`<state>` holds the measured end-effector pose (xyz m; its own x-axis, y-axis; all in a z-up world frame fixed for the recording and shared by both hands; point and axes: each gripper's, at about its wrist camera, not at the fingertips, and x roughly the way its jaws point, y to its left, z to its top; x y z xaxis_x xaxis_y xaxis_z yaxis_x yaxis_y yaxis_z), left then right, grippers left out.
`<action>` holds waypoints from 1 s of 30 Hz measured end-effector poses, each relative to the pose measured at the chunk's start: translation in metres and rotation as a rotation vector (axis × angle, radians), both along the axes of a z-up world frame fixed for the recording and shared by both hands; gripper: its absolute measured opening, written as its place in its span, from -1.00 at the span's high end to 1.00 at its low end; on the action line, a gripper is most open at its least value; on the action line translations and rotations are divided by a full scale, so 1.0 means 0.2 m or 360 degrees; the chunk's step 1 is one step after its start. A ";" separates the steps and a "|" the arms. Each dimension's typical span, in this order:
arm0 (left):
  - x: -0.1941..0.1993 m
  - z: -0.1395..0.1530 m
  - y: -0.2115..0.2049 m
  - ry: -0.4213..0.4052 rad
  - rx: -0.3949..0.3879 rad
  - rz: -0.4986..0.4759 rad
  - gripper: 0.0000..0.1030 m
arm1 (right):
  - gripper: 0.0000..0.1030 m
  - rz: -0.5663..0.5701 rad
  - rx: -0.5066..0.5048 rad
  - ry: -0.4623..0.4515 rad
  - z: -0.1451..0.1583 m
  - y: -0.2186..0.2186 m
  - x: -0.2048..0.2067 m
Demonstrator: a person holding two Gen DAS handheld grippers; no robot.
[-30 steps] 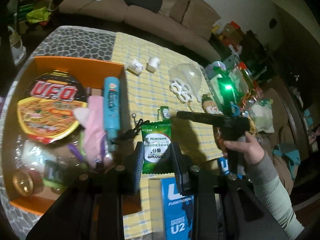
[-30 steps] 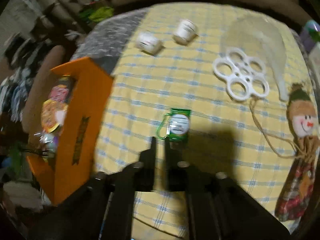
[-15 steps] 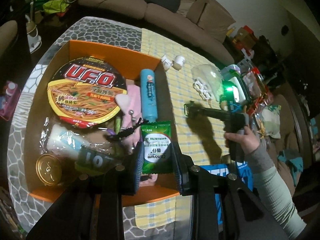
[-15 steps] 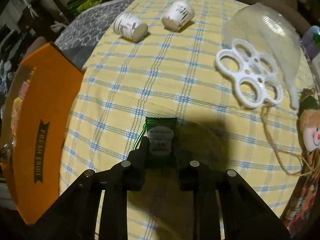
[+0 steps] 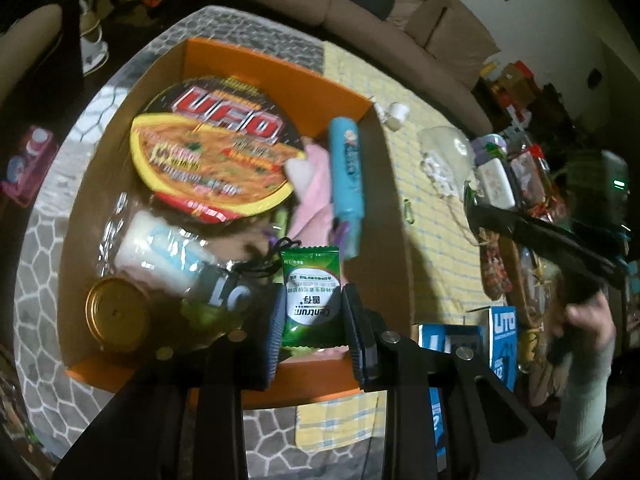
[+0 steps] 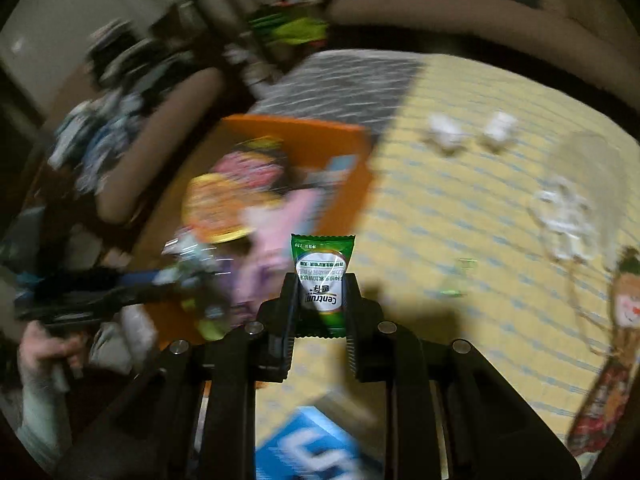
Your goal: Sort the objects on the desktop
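Left sachet (image 5: 311, 294): small green foil packet, white oval label printed "Centrum" with further small print too fine to read, crimped serrated ends. Label read upside down in the left wrist view. It was clamped between the two ribbed pads of the left tool (image 5: 312, 320), upright, above the near edge of the orange box (image 5: 276, 66).

Right sachet (image 6: 322, 284): same green packet, same white "Centrum" oval, also inverted in view, top crimp standing clear above the fingers. The right tool (image 6: 321, 312) was clamped on its lower half, held in the air over the yellow checked cloth (image 6: 460, 208), just right of the box. That view was heavily motion-blurred.

Box contents, left wrist view: large round "U.F.O." noodle bowl (image 5: 216, 148) at the back, light-blue tube (image 5: 346, 176) along the right wall, pink item (image 5: 312, 196) beside it, clear-wrapped white-and-blue pack (image 5: 160, 256), gold can lid (image 5: 116, 314) at the near left corner.

On the cloth beyond: two small white cups (image 6: 472, 134) lying near each other, a white ring holder (image 6: 566, 216) with a clear plastic piece, a snowman doll (image 6: 624, 300) at the right edge, a small green clip (image 6: 460, 276). Blue carton (image 5: 502, 344) near the front of the table (image 5: 40, 264).
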<state>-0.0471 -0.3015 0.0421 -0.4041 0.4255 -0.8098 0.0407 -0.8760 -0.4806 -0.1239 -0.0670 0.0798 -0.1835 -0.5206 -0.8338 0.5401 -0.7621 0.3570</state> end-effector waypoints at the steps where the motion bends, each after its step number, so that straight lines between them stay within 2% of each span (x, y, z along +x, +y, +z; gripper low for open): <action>1: 0.00 -0.02 0.00 -0.0011 0.0002 0.0001 0.47 | 0.61 0.0042 -0.0002 -0.0014 -0.01 -0.07 0.03; 4: 0.03 -0.06 -0.02 -0.0032 0.0000 0.0013 0.46 | 0.61 0.0117 0.0023 -0.0041 -0.09 -0.26 0.09; 10: -0.02 -0.13 -0.11 -0.0058 0.0032 0.0092 0.44 | 0.61 0.0119 0.0045 -0.0111 -0.26 -0.51 0.06; 11: -0.04 -0.13 -0.12 -0.0060 0.0036 0.0105 0.37 | 0.61 0.0117 0.0076 -0.0105 -0.29 -0.54 0.05; 12: -0.05 -0.13 -0.13 -0.0058 0.0049 0.0118 0.07 | 0.61 0.0107 0.0097 -0.0105 -0.31 -0.56 0.04; 13: -0.07 -0.14 -0.14 -0.0050 0.0093 0.0135 -0.14 | 0.60 0.0101 0.0108 -0.0115 -0.34 -0.57 0.02; 15: -0.08 -0.14 -0.16 -0.0039 0.0128 0.0163 -0.27 | 0.54 0.0073 0.0132 -0.0138 -0.37 -0.57 0.01; 21: -0.10 -0.08 -0.16 0.0017 0.0090 0.0160 -0.28 | 0.40 0.0032 0.0071 -0.0053 -0.26 -0.47 0.00; 23: -0.10 -0.06 -0.15 0.0023 0.0095 0.0162 -0.28 | 0.25 0.0006 0.0056 -0.0040 -0.21 -0.43 -0.01; 25: -0.10 -0.04 -0.11 0.0039 0.0055 0.0144 -0.28 | 0.24 0.0002 0.0044 -0.0008 -0.14 -0.37 -0.01; 30: -0.10 0.03 0.05 0.0074 0.0078 0.0027 -0.37 | 0.25 -0.0114 0.0078 0.0098 0.00 -0.08 -0.06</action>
<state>-0.0678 -0.2923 0.0475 -0.4484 0.4569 -0.7682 0.0318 -0.8508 -0.5245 -0.1351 -0.0838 0.0789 -0.2705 -0.4634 -0.8439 0.5034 -0.8153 0.2863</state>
